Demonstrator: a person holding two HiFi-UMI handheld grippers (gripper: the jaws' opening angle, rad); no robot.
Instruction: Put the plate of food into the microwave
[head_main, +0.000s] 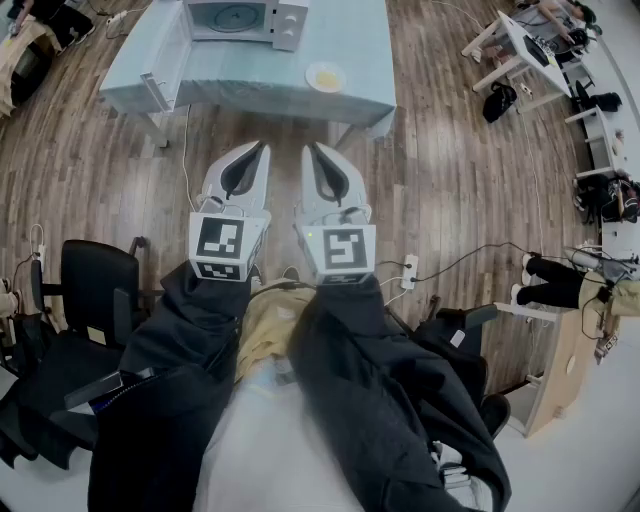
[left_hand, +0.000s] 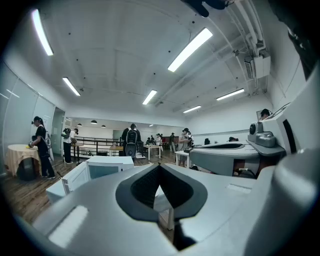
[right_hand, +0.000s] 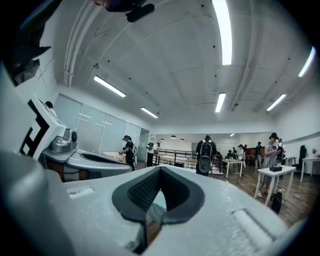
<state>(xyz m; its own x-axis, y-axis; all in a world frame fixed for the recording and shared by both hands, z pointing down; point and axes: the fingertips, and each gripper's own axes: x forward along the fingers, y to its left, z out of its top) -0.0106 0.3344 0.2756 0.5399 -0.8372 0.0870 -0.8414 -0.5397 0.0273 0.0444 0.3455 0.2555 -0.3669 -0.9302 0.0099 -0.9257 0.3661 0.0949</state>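
Well beyond left tongs (head_main: 262, 151) and right tongs (head_main: 312, 151) lies plate (head_main: 325, 76).

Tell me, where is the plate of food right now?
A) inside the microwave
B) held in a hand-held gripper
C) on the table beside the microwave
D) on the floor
C: the plate lies on the table, just to the right of the microwave in the head view.
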